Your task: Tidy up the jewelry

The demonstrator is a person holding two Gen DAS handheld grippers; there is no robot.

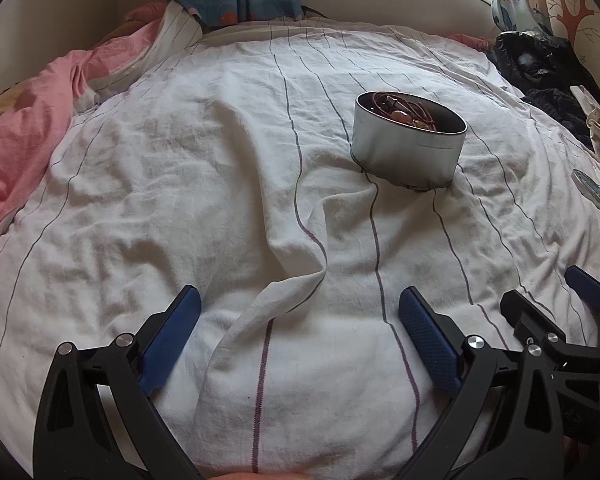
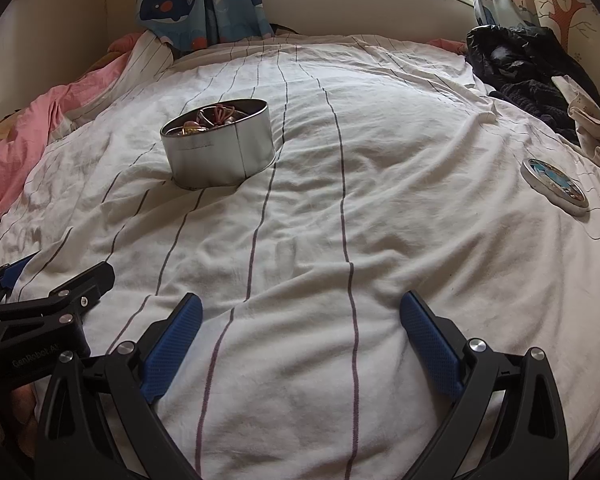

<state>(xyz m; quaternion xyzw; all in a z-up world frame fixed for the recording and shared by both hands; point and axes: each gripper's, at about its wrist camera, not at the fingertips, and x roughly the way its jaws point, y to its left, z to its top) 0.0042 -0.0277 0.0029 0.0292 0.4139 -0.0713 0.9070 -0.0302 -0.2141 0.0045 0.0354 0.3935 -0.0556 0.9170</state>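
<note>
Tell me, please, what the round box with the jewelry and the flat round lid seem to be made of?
The round box looks like thin metal, probably tin: a dull silver wall with a vertical seam and soft reflections. The lid seems to be the same metal, with a pale rim and a glossy printed picture on top; the print's material cannot be told.

One round metal tin (image 2: 220,144), open, holding a tangle of jewelry (image 2: 210,118) too jumbled to count. One round lid (image 2: 554,192) with a picture on top. Two tongs: left (image 1: 300,302) and right (image 2: 300,300), two blue pads on each. One striped white sheet (image 2: 380,160), one pink blanket (image 1: 24,132), one heap of dark clothes (image 2: 516,80). Two curtains (image 2: 200,0).
</note>
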